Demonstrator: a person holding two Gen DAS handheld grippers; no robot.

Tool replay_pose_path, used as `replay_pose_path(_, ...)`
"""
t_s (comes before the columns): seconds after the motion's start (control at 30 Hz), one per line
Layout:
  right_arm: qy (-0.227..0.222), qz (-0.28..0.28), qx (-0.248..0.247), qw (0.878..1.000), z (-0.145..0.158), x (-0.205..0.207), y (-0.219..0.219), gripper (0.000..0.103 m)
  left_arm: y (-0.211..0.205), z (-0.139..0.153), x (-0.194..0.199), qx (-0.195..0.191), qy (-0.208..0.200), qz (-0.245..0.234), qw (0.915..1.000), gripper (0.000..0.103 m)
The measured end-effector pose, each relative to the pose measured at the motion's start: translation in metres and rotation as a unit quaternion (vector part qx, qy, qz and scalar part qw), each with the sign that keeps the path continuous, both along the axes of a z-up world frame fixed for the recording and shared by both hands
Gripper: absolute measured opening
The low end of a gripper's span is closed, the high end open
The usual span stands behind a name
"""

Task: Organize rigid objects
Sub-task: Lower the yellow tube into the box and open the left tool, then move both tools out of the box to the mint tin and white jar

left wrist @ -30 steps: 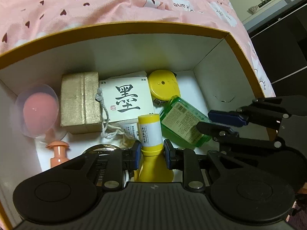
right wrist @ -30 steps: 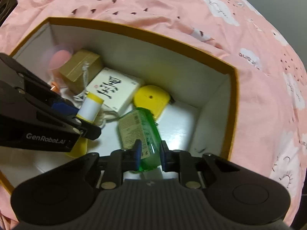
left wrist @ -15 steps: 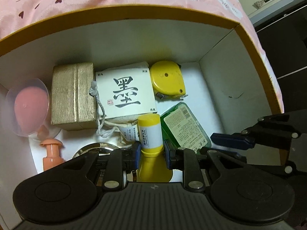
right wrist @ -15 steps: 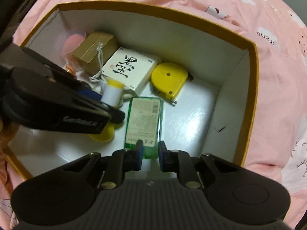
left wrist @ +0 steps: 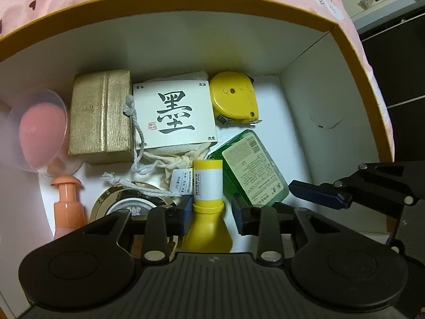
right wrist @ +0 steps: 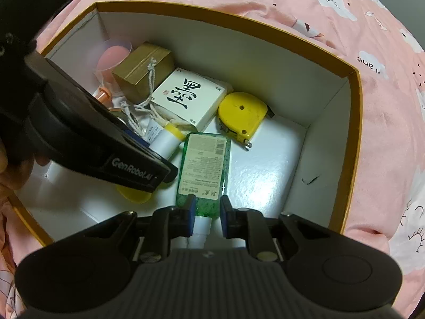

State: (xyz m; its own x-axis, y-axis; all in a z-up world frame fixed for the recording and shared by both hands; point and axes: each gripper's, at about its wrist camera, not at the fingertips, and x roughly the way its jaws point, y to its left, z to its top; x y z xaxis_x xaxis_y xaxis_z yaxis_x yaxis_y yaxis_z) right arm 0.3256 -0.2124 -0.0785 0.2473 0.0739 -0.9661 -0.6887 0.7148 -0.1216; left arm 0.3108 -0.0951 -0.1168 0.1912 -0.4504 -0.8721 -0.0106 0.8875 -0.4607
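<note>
A yellow bottle with a white label (left wrist: 207, 183) stands in the white box (left wrist: 186, 40) between the jaws of my left gripper (left wrist: 212, 211). Those jaws are opening, and a gap shows on the bottle's right side. A flat green bottle (right wrist: 204, 159) lies on the box floor beside it. My right gripper (right wrist: 207, 210) is shut on its lower end, just above the white cap (right wrist: 202, 232). In the left wrist view the right gripper (left wrist: 318, 195) reaches in from the right, next to the green bottle (left wrist: 252, 170).
Also in the box are a yellow tape measure (left wrist: 233, 98), a white packet printed with a black character (left wrist: 174, 117), a gold box (left wrist: 102, 117), a pink sponge in a clear case (left wrist: 39, 130), a peach pump bottle (left wrist: 67, 204) and a round tin (left wrist: 127, 204). Pink bedding (right wrist: 385, 106) surrounds the box.
The green bottle has gone from tilted to lying flat on the box floor. The left jaws have spread away from the yellow bottle. Both cameras sit a little closer over the box.
</note>
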Motion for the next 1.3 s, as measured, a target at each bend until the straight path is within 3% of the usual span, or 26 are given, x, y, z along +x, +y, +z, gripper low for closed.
replay_pose_path(0.1,-0.002,0.000,0.002,1.000,0.003,-0.001,0.000,0.027,0.003,0.007,-0.005,-0.001,-0.009,-0.003,1.0000,0.048)
replay_pose_path(0.17,-0.005,0.002,0.002,1.000,0.006,-0.002,0.001,0.027,0.003,0.011,-0.008,-0.001,-0.015,-0.005,0.9999,0.051)
replay_pose_path(0.37,-0.018,0.006,0.007,1.000,0.015,-0.012,0.004,0.032,0.013,0.037,-0.022,0.002,-0.050,-0.003,0.9987,0.052)
replay_pose_path(0.43,-0.021,0.006,0.014,1.000,0.019,-0.016,0.004,0.039,0.019,0.046,-0.028,0.003,-0.062,0.003,0.9980,0.052)
replay_pose_path(0.53,-0.022,0.004,0.039,0.999,0.028,-0.024,0.006,0.051,0.028,0.059,-0.040,0.011,-0.084,0.002,0.9964,0.052)
replay_pose_path(0.7,-0.033,-0.001,0.092,0.995,0.045,-0.043,0.014,0.051,0.040,0.084,-0.062,0.024,-0.122,-0.005,0.9923,0.052)
replay_pose_path(0.87,-0.036,-0.005,0.181,0.983,0.066,-0.071,0.027,0.055,0.058,0.108,-0.095,0.046,-0.167,-0.017,0.9848,0.052)
replay_pose_path(1.0,-0.053,0.006,0.241,0.969,0.079,-0.097,0.038,0.062,0.086,0.124,-0.126,0.070,-0.203,0.008,0.9766,0.052)
replay_pose_path(1.2,-0.027,0.032,0.330,0.943,0.079,-0.134,0.061,0.064,0.128,0.132,-0.172,0.121,-0.221,0.039,0.9670,0.052)
replay_pose_path(1.3,-0.012,0.047,0.349,0.936,0.072,-0.147,0.080,0.064,0.149,0.129,-0.191,0.145,-0.216,0.060,0.9637,0.052)
